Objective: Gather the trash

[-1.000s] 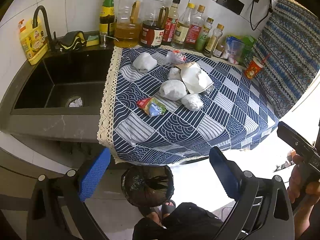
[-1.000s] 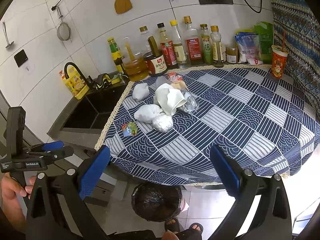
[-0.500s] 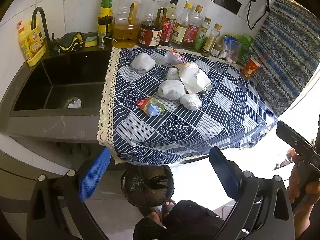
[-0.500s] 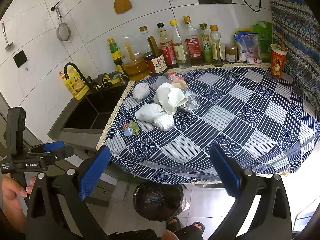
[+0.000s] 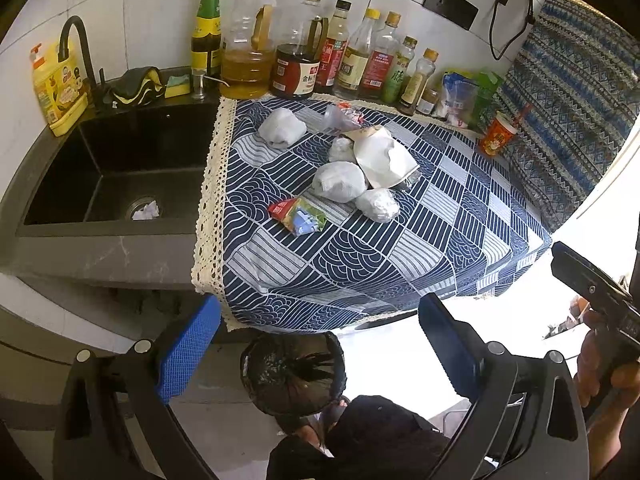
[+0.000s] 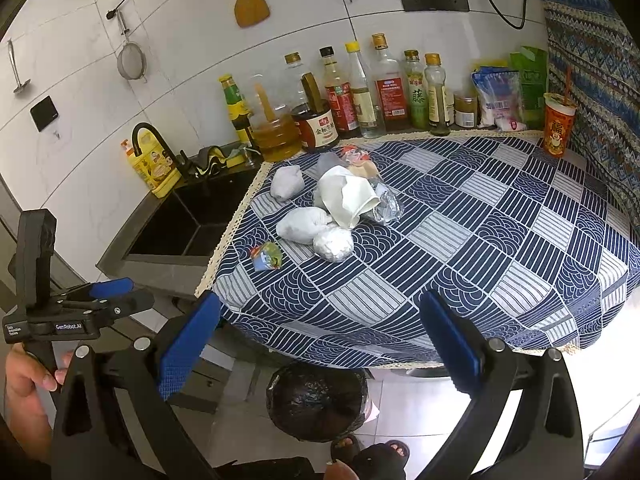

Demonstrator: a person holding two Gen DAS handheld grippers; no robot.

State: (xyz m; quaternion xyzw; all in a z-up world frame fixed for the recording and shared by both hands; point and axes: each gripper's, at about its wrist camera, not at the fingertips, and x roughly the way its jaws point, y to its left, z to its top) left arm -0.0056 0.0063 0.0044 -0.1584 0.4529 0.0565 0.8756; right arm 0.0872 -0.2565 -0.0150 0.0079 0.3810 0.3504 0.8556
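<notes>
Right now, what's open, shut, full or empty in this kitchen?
left tool: open, empty.
right tool: open, empty.
trash bin: open, black liner inside.
bottles: capped, upright.
orange cup: upright, straw in.
sink: dry, white scrap at drain.
snack wrapper: crumpled, lying on cloth.

Patterned cloth tablecloth (image 6: 460, 240); crinkled shiny foil ball (image 6: 333, 244); glossy black bin liner (image 6: 318, 404); matt sink (image 5: 116, 176).

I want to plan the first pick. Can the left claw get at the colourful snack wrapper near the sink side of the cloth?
Probably yes. The left claw is open and empty, and the snack wrapper lies alone on the tablecloth, nearest the front edge, with nothing between them.
</notes>
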